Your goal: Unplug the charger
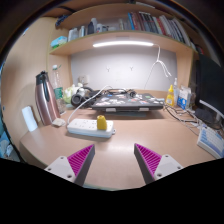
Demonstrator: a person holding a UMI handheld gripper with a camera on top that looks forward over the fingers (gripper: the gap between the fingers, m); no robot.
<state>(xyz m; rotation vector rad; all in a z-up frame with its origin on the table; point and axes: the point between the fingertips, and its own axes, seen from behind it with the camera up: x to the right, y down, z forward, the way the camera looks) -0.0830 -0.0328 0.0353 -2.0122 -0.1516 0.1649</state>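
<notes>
While hand-held gripper (113, 160) gapes, boxy strip (90, 128) lies ahead.

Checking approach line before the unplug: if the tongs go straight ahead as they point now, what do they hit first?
Likely nothing at first: the open tongs point over bare desk. Further on sit the white power strip with its yellow charger, slightly left of centre. Depth is unclear, so they might pass just to its right.

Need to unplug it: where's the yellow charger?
The yellow charger stands plugged into the white power strip on the desk, ahead of the open gripper, right of the thermos.
</notes>
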